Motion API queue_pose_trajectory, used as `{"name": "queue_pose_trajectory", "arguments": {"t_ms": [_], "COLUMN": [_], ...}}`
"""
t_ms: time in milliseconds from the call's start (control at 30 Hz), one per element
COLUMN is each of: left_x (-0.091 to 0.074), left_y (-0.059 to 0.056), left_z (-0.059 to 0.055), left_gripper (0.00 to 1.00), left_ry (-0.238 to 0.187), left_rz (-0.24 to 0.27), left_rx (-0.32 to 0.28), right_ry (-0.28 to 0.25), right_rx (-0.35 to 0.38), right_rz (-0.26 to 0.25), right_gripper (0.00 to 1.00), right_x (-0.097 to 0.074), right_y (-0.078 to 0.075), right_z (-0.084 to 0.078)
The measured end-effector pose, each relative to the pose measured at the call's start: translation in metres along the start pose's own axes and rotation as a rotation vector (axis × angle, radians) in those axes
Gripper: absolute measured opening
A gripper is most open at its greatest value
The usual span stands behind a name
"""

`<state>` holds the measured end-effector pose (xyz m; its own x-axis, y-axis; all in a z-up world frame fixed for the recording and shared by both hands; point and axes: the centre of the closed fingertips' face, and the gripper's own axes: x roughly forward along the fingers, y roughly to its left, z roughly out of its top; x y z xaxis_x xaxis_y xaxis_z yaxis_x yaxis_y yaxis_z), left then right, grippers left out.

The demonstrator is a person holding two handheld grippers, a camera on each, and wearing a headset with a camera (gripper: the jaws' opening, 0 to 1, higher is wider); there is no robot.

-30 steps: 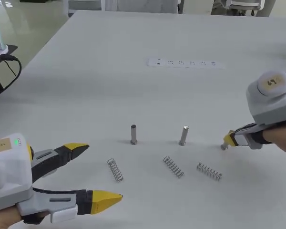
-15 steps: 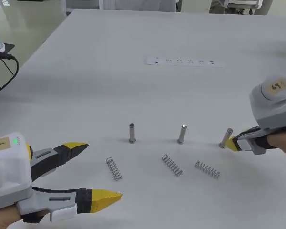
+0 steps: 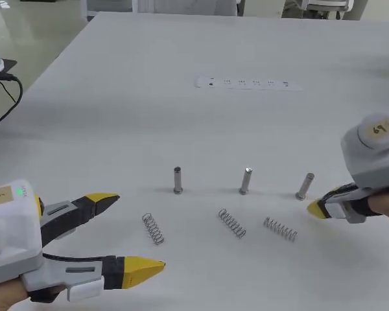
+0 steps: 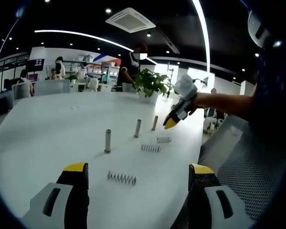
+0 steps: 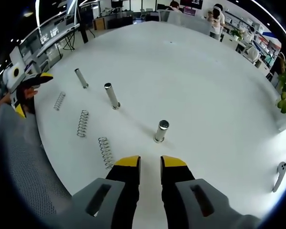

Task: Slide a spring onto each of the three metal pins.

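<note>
Lower left of the head view: left gripper, spread wide, holding nothing, hovering above the white table. Just right of it, lying flat, the left spring, with the left pin upright beyond it. Likely to roll or skitter off if pinched off-centre with so broad an opening; likely to bow or shoot out if squeezed hard. Centre: middle spring lying loose below the middle pin. Easy to knock the slim pin over by sweeping across the row toward any spring. Right of centre: right spring flat on the table, right pin standing just above it. Lower right edge: right gripper, narrowed to a slim gap, empty, tips just beside that pin and apart from it. Greatest hazard here, judging by closeness: tipping the pin, if merely standing loose, with a careless swing. Also possible: bringing a coil down tilted, missing the pin top, then snagging it. No spring seated yet.
</note>
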<state>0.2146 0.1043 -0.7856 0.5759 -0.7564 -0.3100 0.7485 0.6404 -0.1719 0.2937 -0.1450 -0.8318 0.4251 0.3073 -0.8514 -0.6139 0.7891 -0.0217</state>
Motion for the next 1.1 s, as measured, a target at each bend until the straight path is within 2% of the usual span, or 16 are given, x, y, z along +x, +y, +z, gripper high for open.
{"name": "queue_pose_trajectory", "arguments": {"t_ms": [300, 600, 767, 1033, 1100], "left_x": [0.001, 0.001, 0.000, 0.000, 0.000], "left_y": [-0.001, -0.001, -0.001, -0.003, -0.003], "left_z": [0.000, 0.000, -0.001, -0.002, -0.002], "left_gripper": [0.83, 0.83, 0.83, 0.82, 0.82], "left_ry": [0.001, 0.001, -0.001, 0.002, 0.002], "left_rz": [-0.004, -0.006, -0.004, -0.006, -0.006], "left_rx": [0.002, 0.001, 0.000, -0.002, -0.002], "right_ry": [-0.013, 0.014, 0.043, 0.096, 0.093], "right_rx": [-0.035, -0.105, -0.148, -0.259, -0.292], "right_rz": [0.068, 0.125, 0.160, 0.163, 0.159], "right_gripper": [0.15, 0.16, 0.17, 0.19, 0.19], "right_x": [-0.008, -0.005, -0.001, 0.010, 0.012], "right_y": [0.024, 0.048, 0.058, 0.059, 0.058], "right_z": [0.002, 0.001, -0.005, -0.018, -0.018]}}
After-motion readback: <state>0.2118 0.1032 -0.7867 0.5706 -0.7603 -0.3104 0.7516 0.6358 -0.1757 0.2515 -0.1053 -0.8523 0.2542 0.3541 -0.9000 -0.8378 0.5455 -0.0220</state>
